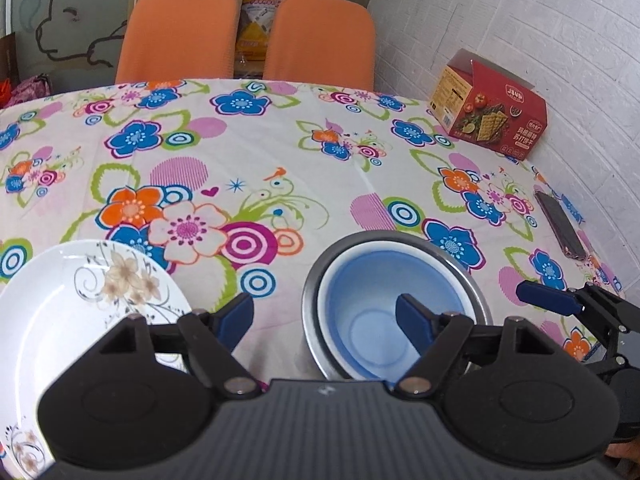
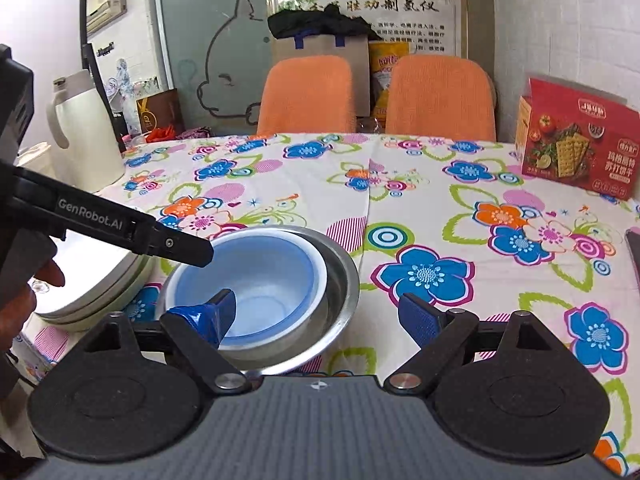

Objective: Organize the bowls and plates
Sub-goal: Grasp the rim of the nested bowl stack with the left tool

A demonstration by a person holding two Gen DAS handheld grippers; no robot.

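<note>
Both tools (jaws spread) hover low over the blue bowl (image 1: 384, 320); left tool (image 1: 325, 320), right tool (image 2: 316, 320).

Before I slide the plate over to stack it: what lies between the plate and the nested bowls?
Only bare tablecloth between the plate and the bowls; the left gripper's open left finger hovers over that gap in the left wrist view.
</note>
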